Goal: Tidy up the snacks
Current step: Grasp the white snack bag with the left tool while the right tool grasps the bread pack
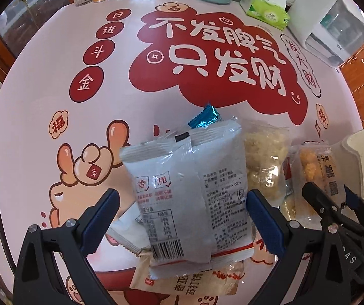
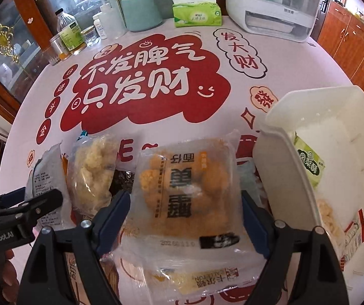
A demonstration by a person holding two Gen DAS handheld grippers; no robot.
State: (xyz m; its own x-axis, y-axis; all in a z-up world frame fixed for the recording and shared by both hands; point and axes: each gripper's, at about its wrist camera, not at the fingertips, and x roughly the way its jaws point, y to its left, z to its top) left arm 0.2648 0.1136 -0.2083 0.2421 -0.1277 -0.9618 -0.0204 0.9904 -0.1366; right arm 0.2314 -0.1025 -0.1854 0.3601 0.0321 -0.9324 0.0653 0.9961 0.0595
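Covering the table, a red-lettered cloth (image 1: 207,58) lies beneath snack packets (image 2: 187,190); both grippers (image 1: 182,203) (image 2: 184,211) gape wide, wooden cabinets (image 2: 354,38) behind.

Flat grey-white packet (image 1: 189,190) beside clear puffed-snack packets (image 2: 93,175), orange one (image 2: 187,193) near white bin (image 2: 334,152).
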